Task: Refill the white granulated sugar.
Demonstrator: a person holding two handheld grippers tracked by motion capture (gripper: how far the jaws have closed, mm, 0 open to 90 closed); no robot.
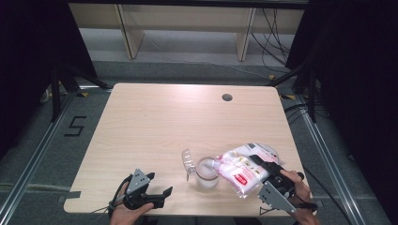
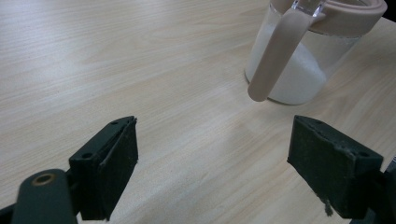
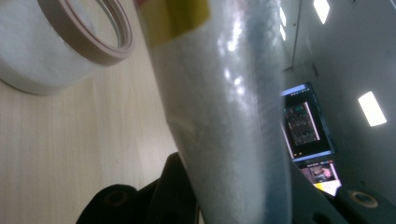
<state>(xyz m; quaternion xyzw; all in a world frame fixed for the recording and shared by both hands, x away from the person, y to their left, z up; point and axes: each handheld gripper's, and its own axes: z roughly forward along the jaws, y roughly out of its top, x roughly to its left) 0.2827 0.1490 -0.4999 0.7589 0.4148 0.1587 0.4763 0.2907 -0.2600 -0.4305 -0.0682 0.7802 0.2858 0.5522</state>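
Observation:
A glass jar [image 1: 207,172] with a tan rim holds white powder and stands near the table's front edge, its clear hinged lid [image 1: 188,163] swung open to the left. My right gripper [image 1: 257,161] is shut on a plastic bag [image 1: 241,168] of white grains with a red and yellow label, tilted with its mouth over the jar's opening. In the right gripper view the bag [image 3: 224,93] rises between my jaws [image 3: 238,196], with the jar [image 3: 70,42] at upper left. My left gripper [image 1: 159,183] stands open and holds nothing, left of the jar [image 2: 299,70]; the bare tabletop shows between its jaws [image 2: 215,154].
The wooden table [image 1: 164,122] has a round cable hole [image 1: 227,97] at its back right. Beyond its far edge stand wooden shelf legs [image 1: 131,33] and loose cables [image 1: 277,42]. Metal floor rails run along both sides.

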